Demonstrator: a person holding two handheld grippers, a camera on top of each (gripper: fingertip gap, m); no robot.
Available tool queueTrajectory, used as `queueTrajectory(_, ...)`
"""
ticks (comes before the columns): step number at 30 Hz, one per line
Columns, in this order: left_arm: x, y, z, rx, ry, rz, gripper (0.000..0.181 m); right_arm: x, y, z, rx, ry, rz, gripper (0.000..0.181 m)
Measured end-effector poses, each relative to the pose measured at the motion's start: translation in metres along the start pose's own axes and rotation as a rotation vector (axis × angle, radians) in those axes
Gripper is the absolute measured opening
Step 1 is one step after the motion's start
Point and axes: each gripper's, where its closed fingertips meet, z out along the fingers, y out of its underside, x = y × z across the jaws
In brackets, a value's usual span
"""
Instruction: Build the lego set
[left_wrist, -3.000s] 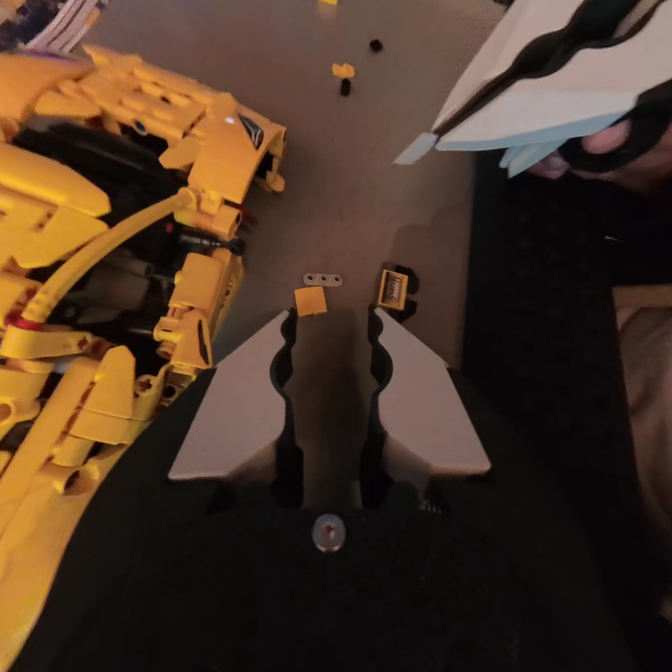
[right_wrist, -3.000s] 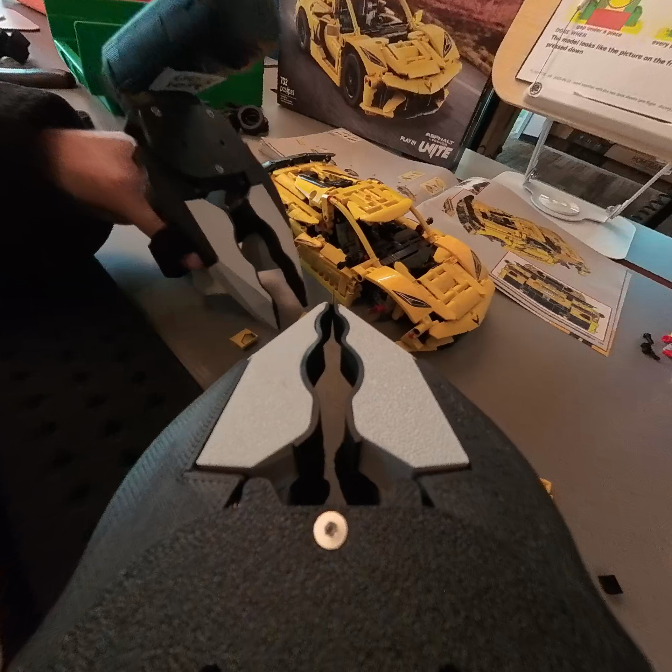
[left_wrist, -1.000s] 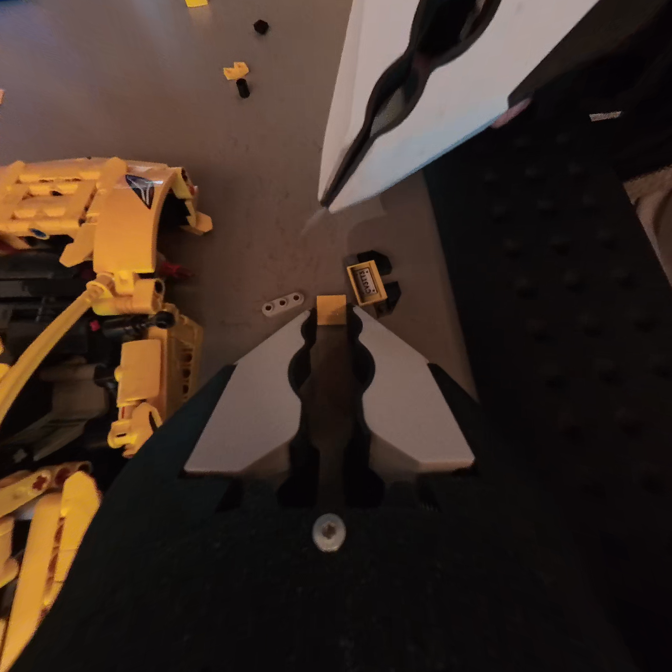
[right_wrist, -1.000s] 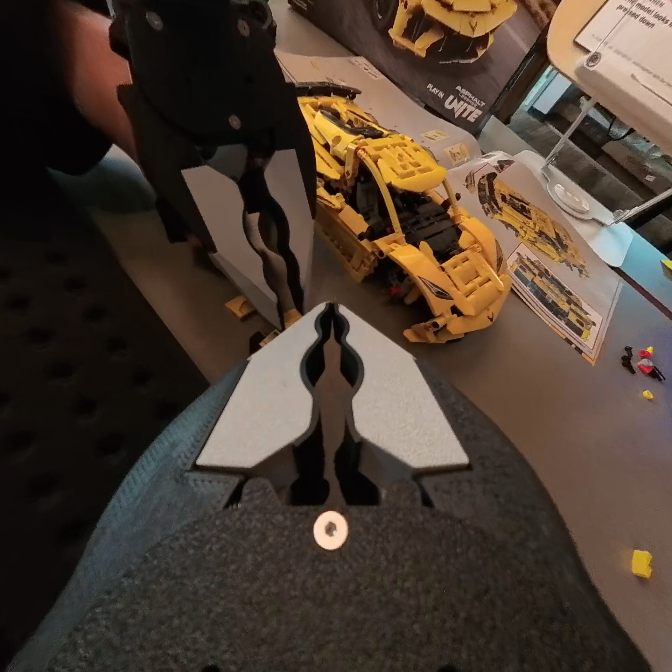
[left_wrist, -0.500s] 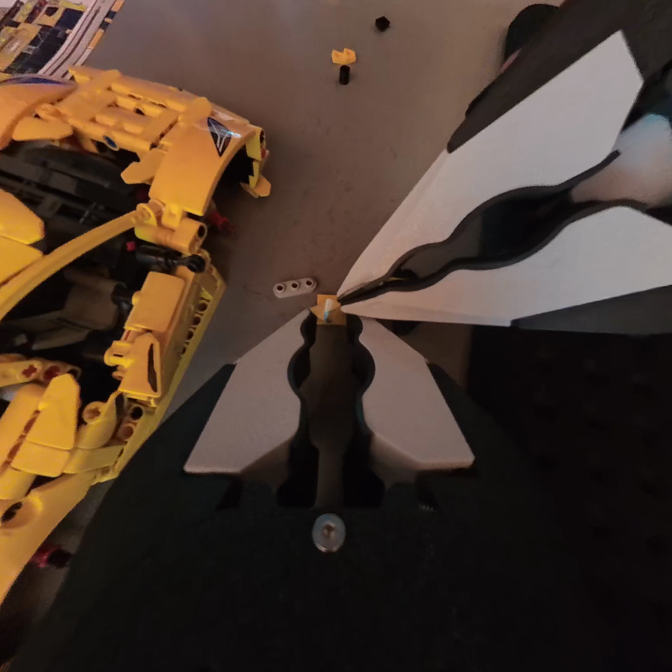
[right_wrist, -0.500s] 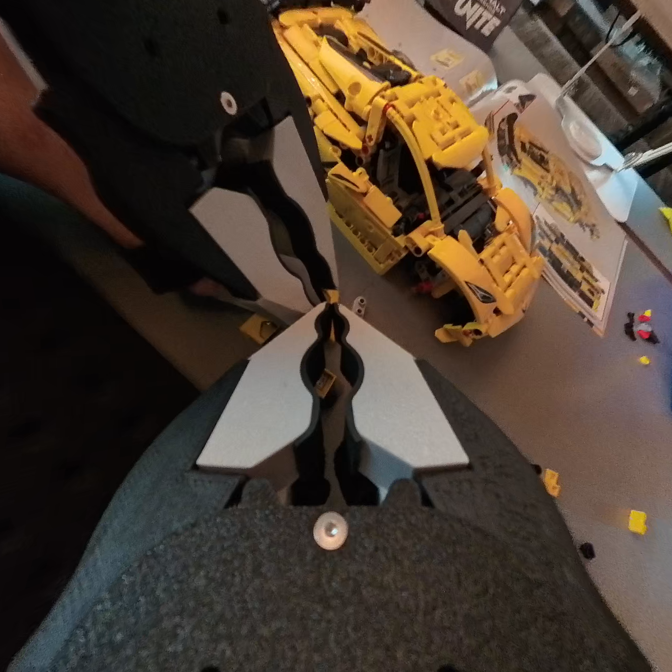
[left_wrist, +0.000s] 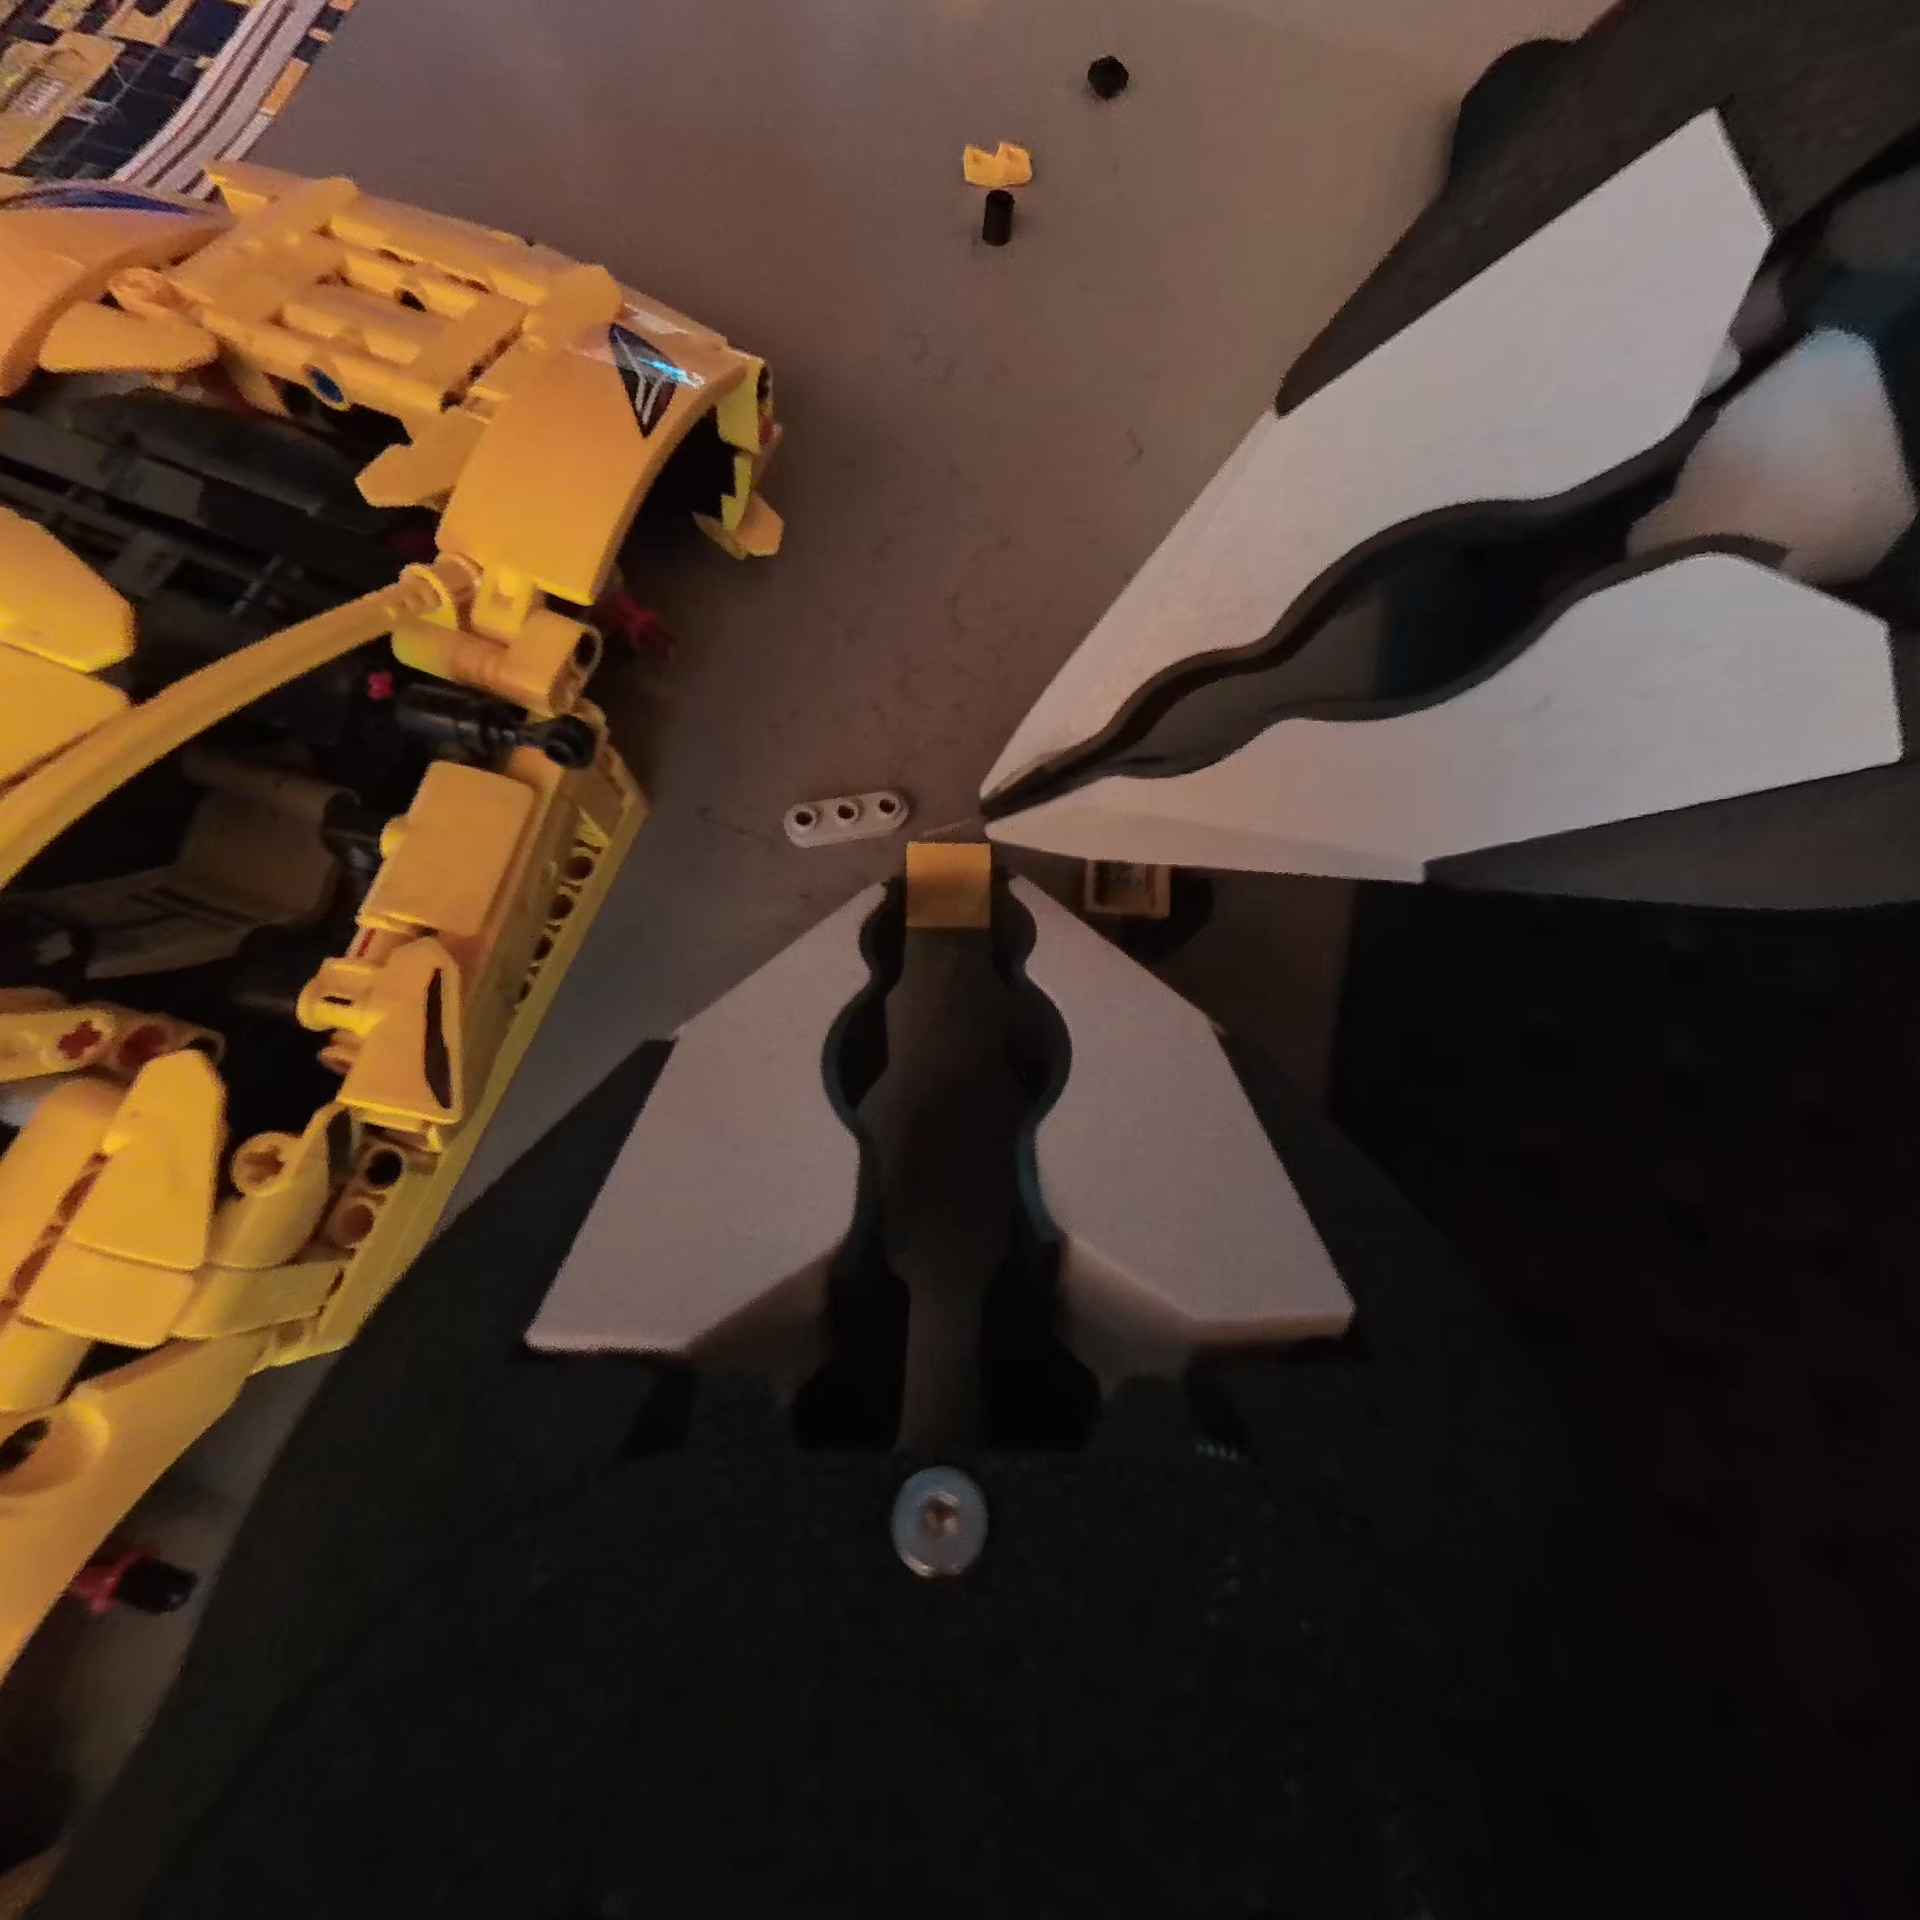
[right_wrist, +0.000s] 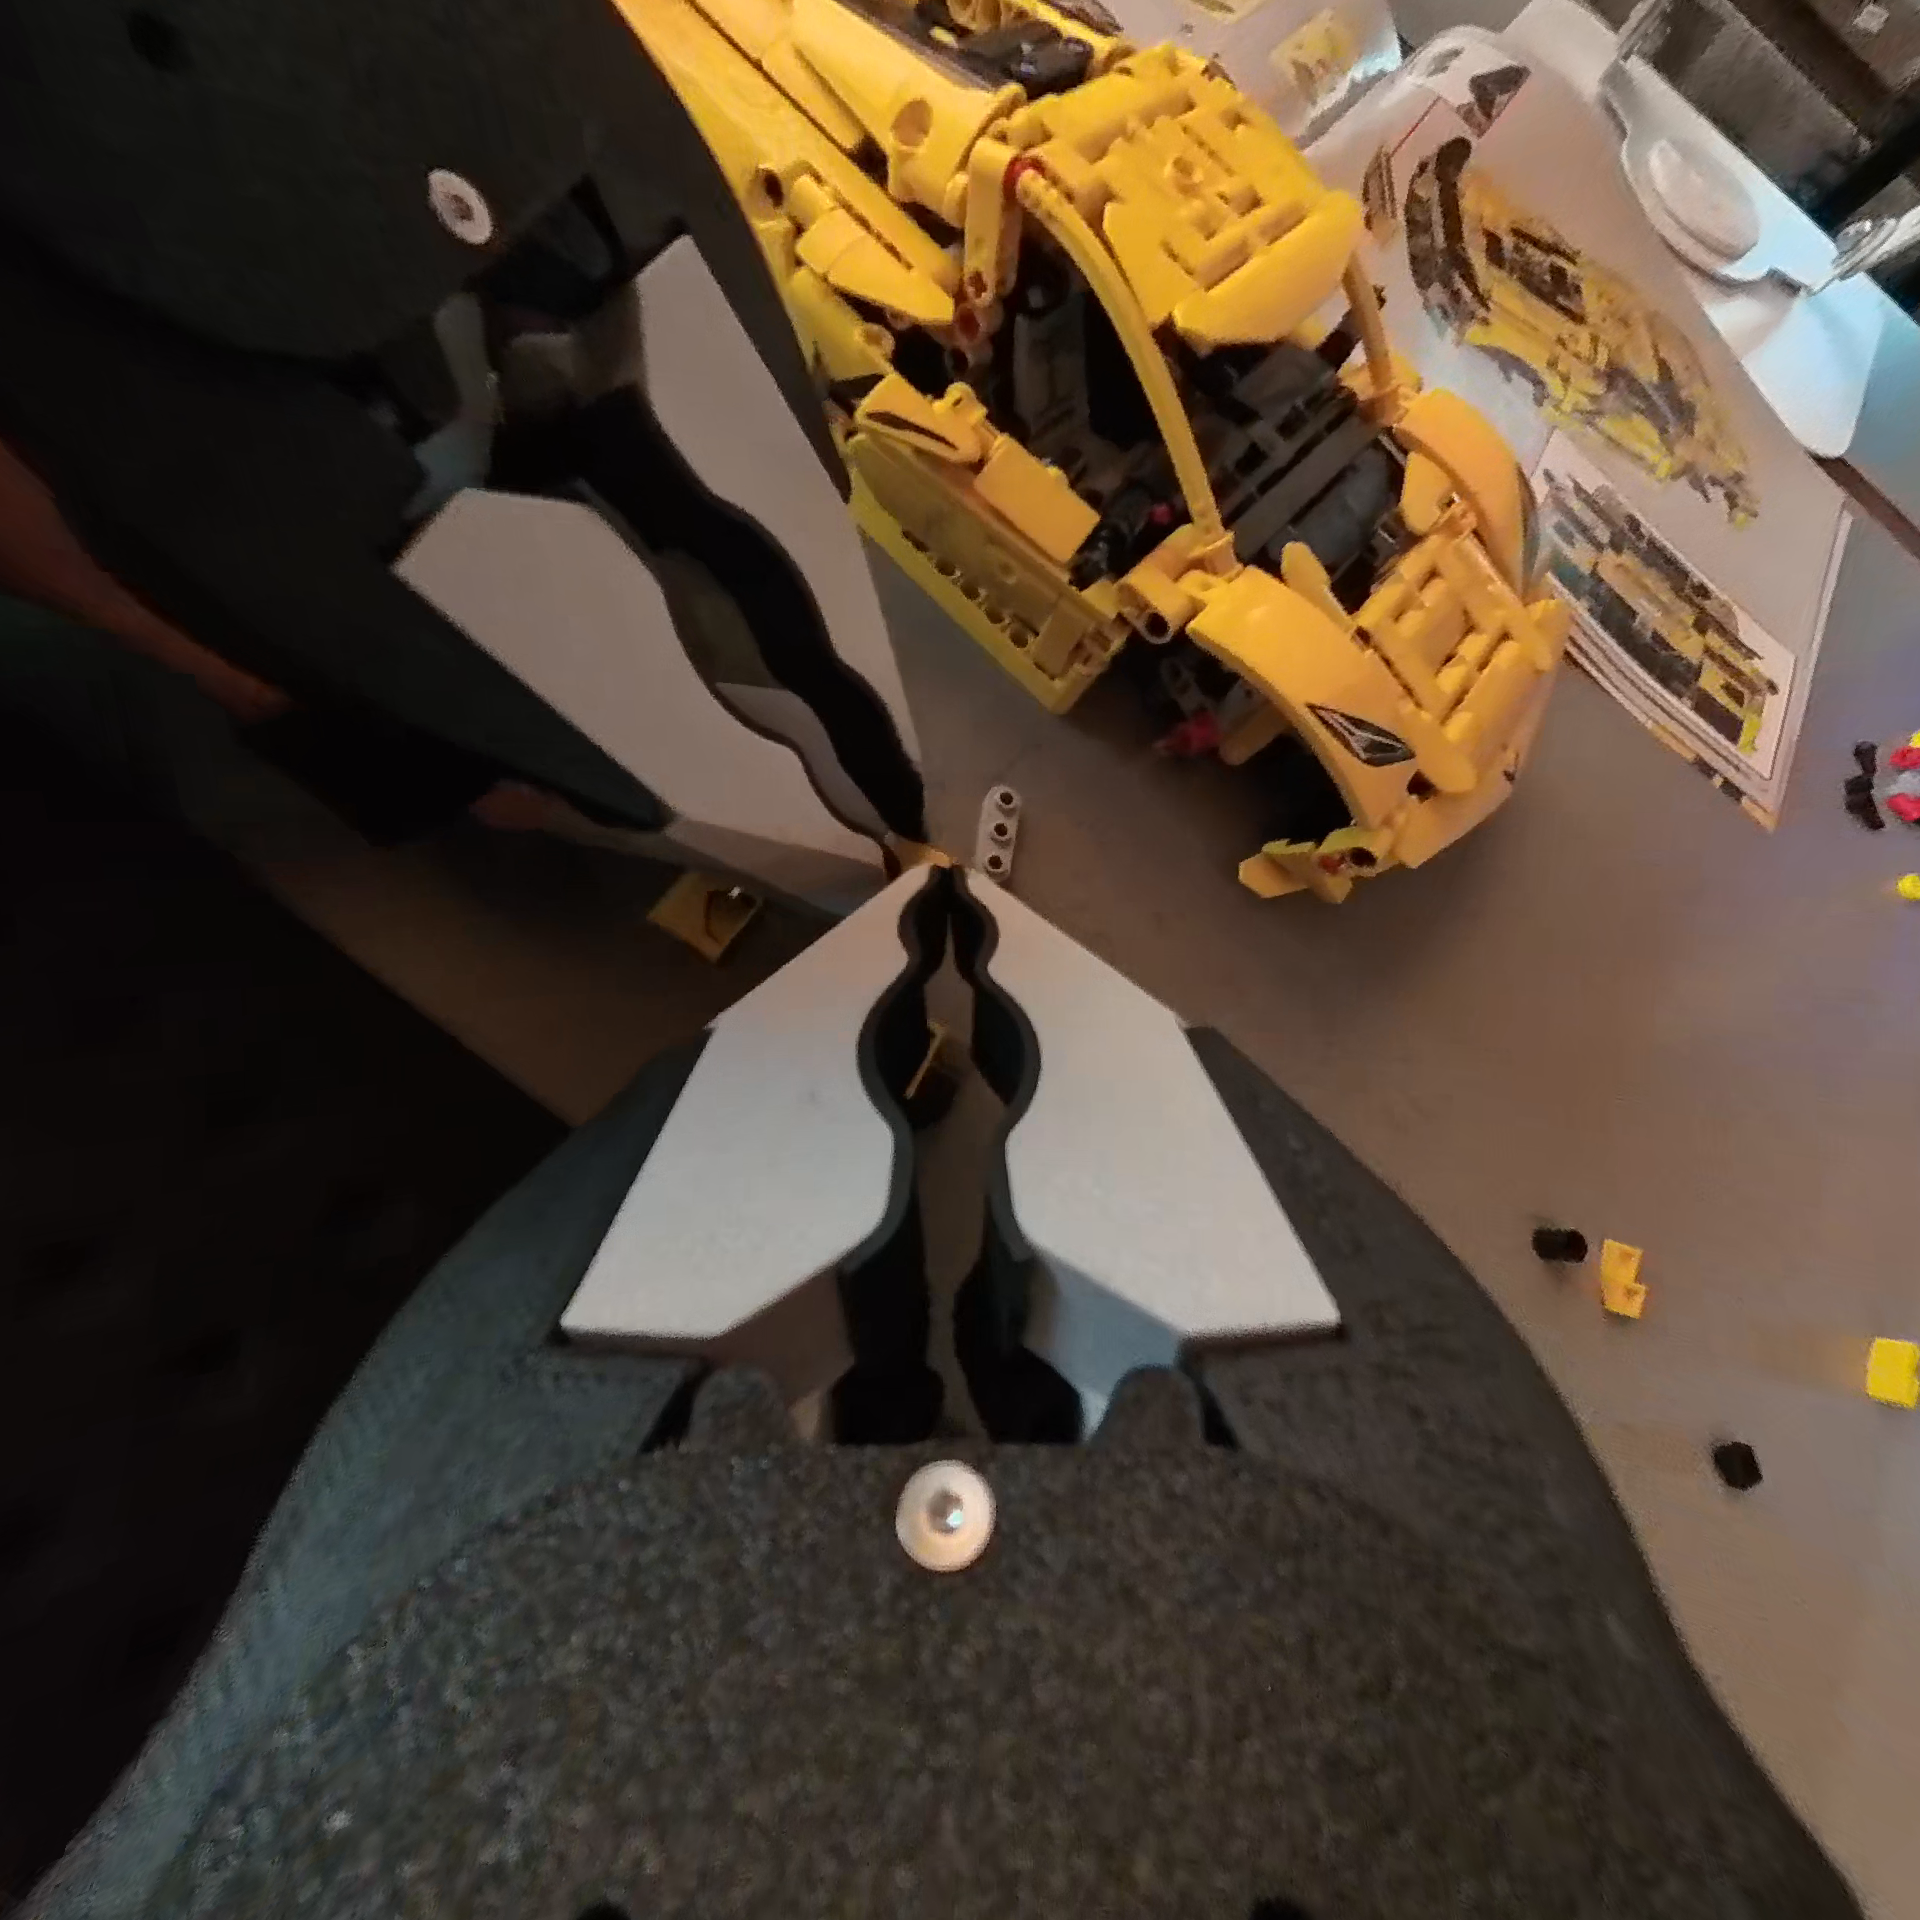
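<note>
Tile (left_wrist: 945, 883), small and yellow, sits pinched at our left gripper (left_wrist: 948, 902) tips, mid-frame. Our right gripper (left_wrist: 987, 821), jaws nearly shut on nothing, touches its far corner. Beyond lie a grey beam (left_wrist: 847, 821) and the yellow car (left_wrist: 312, 727) at left on the desk (left_wrist: 935, 468). Any nudge could twist the tile loose.

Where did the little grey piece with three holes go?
In the left wrist view, the grey three-hole piece lies on the table, between the yellow car and both grippers' tips.
</note>
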Motion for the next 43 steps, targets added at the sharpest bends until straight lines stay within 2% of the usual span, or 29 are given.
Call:
queueTrajectory(9, -0.002, 0.0, -0.002, 0.002, -0.007, -0.065, 0.016, 0.006, -0.011, -0.007, 0.089, -0.01, 0.102, 0.0)
queueTrajectory(13, -0.017, 0.005, -0.009, -0.015, -0.095, -0.066, 0.016, 0.005, -0.012, -0.008, 0.105, -0.024, 0.107, 0.0)
queueTrajectory(18, -0.016, 0.008, -0.013, 0.0, -0.091, -0.147, 0.017, 0.005, -0.015, -0.011, 0.132, -0.042, 0.127, 0.0)
queueTrajectory(21, -0.005, 0.008, -0.015, 0.021, -0.038, -0.177, 0.029, 0.006, -0.015, -0.011, 0.13, -0.031, 0.123, 0.0)
queueTrajectory(27, -0.001, 0.013, -0.022, 0.027, -0.048, -0.126, 0.031, -0.009, -0.014, -0.008, 0.102, -0.017, -0.046, 0.0)
queueTrajectory(29, -0.004, 0.015, -0.025, 0.032, -0.057, -0.11, 0.032, -0.021, -0.017, -0.006, 0.116, -0.06, -0.162, 0.0)
queueTrajectory(32, -0.007, 0.018, -0.032, 0.042, -0.024, -0.124, 0.031, -0.014, -0.018, 0.003, 0.119, 0.041, -0.354, 0.0)
queueTrajectory(35, -0.005, 0.014, -0.038, 0.093, 0.046, -0.179, 0.027, -0.018, -0.016, 0.007, 0.113, 0.05, -0.447, 0.0)
queueTrajectory(38, -0.007, 0.008, -0.042, 0.135, 0.075, -0.211, 0.017, -0.013, -0.014, 0.01, 0.118, 0.058, -0.484, 0.0)
queueTrajectory(43, -0.017, 0.008, -0.039, 0.129, 0.025, -0.206, 0.004, -0.012, -0.018, 0.009, 0.139, 0.055, -0.461, 0.0)
